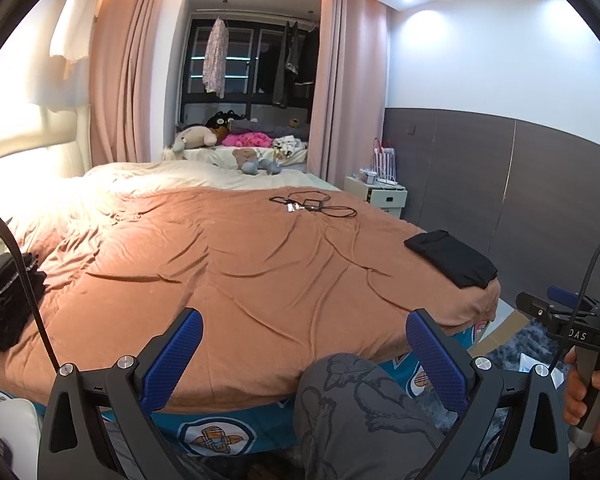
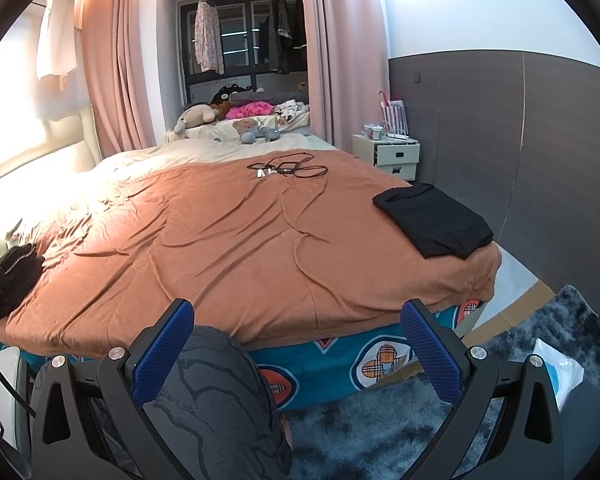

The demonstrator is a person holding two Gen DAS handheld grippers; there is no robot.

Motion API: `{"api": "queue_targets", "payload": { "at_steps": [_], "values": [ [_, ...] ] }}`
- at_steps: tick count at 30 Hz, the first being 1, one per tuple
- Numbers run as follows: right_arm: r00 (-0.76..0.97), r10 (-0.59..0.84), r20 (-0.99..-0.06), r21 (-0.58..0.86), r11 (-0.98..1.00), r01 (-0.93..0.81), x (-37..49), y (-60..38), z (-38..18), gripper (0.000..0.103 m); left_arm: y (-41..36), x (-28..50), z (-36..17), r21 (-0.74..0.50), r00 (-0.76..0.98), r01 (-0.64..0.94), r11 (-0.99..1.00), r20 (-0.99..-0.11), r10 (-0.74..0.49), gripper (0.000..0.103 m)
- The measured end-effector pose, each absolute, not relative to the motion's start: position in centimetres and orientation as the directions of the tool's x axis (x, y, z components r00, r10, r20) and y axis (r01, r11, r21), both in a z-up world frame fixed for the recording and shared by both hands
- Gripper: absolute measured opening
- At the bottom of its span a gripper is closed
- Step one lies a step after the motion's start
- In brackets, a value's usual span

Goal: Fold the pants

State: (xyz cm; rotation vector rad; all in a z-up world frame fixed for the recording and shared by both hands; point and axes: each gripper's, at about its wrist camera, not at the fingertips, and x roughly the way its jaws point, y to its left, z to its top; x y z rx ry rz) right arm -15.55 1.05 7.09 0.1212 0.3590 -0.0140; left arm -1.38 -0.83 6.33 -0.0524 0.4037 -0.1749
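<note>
Pants [image 2: 434, 220] folded at bed [image 2: 220, 240] right corner; our left gripper [image 1: 304, 354] and right gripper [image 2: 296, 344] spread, empty; dark pile [image 1: 4, 300] at left edge cut off.

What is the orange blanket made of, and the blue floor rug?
The orange blanket looks like soft matte fabric, perhaps brushed cotton or fleece: it wrinkles in gentle folds. The blue floor rug looks like shaggy synthetic pile: long fluffy fibres show.

Right gripper [image 2: 298, 344] being held wide apart at the lower frame, nothing being gripped, folded black pants [image 2: 434, 220] lying at right on the orange blanket [image 2: 204, 240], dark clothes pile [image 2: 14, 280] resting at left edge, cables [image 2: 288, 169] lying at upper centre
</note>
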Motion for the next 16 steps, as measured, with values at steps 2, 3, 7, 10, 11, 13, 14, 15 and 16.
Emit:
{"api": "queue_targets", "payload": {
  "at_steps": [2, 3, 7, 10, 11, 13, 14, 15, 16],
  "values": [
    [0.937, 0.009, -0.35, 0.117, 0.993, 0.034, -15.6, 1.0, 7.0, 0.103, -0.8, -1.6, 6.3, -0.085, 0.907, 0.159, 0.984, -0.381, -0.18, 0.102],
    [0.937, 0.01, -0.349, 0.117, 0.993, 0.033, -15.6, 0.9, 6.9, 0.103, -0.9, -1.6, 6.4, -0.082, 0.908, 0.16, 0.984, -0.38, -0.179, 0.102],
    [0.937, 0.011, -0.349, 0.118, 0.992, 0.032, -15.6, 0.9, 6.9, 0.103, -1.0, -2.2, 6.5, -0.073, 0.912, 0.159, 0.985, -0.371, -0.175, 0.103],
    [0.939, 0.013, -0.344, 0.119, 0.992, 0.03, -15.7, 0.9, 6.9, 0.103, -0.9, -2.6, 6.7, -0.074, 0.915, 0.156, 0.985, -0.364, -0.172, 0.102],
    [0.939, 0.012, -0.343, 0.119, 0.992, 0.031, -15.8, 0.9, 6.9, 0.103, -0.9, -2.7, 6.7, -0.074, 0.916, 0.154, 0.985, -0.363, -0.171, 0.102],
    [0.94, 0.014, -0.342, 0.118, 0.993, 0.028, -15.9, 0.8, 6.9, 0.103, -0.7, -3.1, 6.8, -0.076, 0.918, 0.152, 0.985, -0.358, -0.169, 0.102],
    [0.941, 0.013, -0.338, 0.117, 0.993, 0.028, -16.0, 0.9, 7.0, 0.103, -0.7, -3.2, 6.8, -0.075, 0.919, 0.152, 0.986, -0.356, -0.169, 0.102],
    [0.942, 0.013, -0.336, 0.118, 0.993, 0.029, -16.1, 0.9, 7.0, 0.103, -0.7, -3.3, 6.9, -0.072, 0.921, 0.15, 0.986, -0.354, -0.166, 0.102],
    [0.943, 0.014, -0.333, 0.119, 0.992, 0.028, -16.2, 1.0, 7.1, 0.103, -0.7, -3.5, 6.9, -0.071, 0.922, 0.147, 0.987, -0.352, -0.163, 0.102]
  ]
}}
